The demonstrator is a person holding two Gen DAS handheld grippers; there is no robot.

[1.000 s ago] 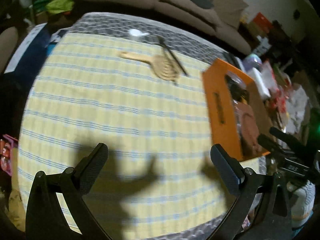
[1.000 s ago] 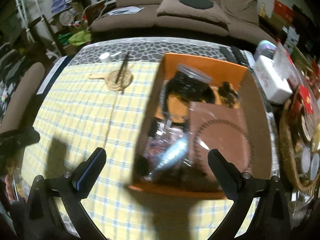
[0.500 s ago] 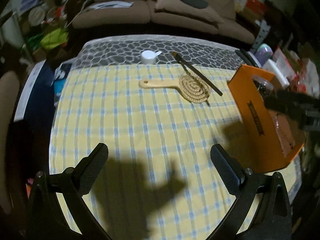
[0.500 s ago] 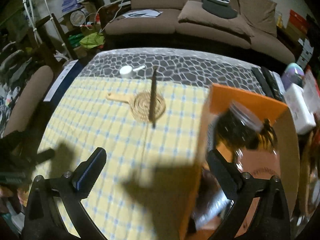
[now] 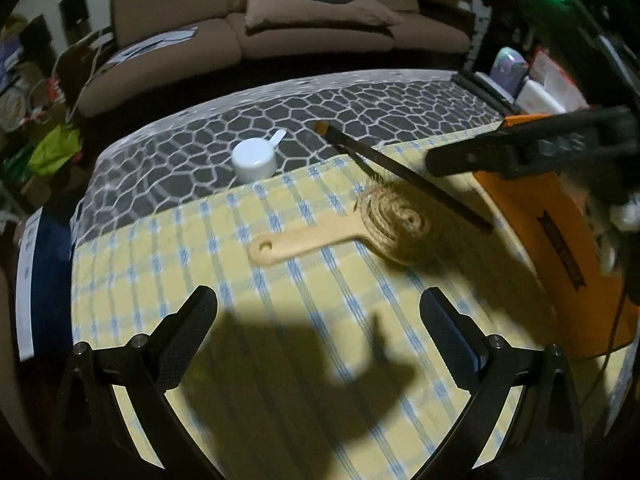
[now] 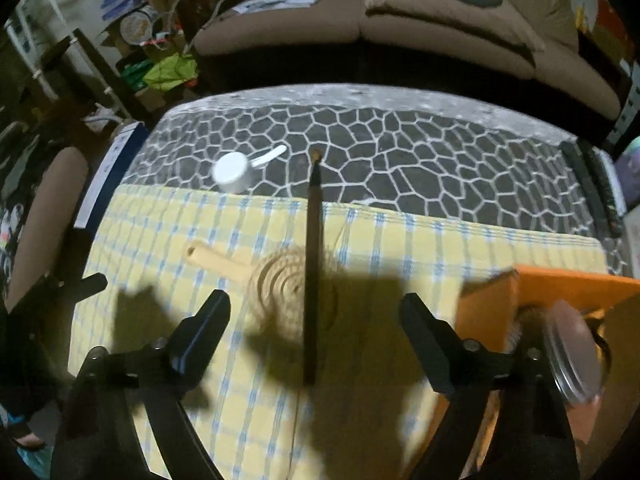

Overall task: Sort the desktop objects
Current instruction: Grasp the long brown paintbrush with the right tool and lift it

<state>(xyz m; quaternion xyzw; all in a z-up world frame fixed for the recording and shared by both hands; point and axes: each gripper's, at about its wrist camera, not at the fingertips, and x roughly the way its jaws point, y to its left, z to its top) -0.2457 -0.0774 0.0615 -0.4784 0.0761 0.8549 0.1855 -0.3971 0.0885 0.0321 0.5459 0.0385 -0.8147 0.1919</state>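
Orange box (image 5: 560,240) bears unreadable dark lettering; left gripper (image 5: 316,336) jaws open; right gripper (image 6: 316,332) jaws closing, empty.

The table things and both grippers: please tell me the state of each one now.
Paintbrush: lying across the coaster, between the jaws, not gripped.
Coaster: flat on the cloth.
White scoop: mouth down.
Orange box: open.
Left gripper: open, empty.
Right gripper: closing, pads not touching.
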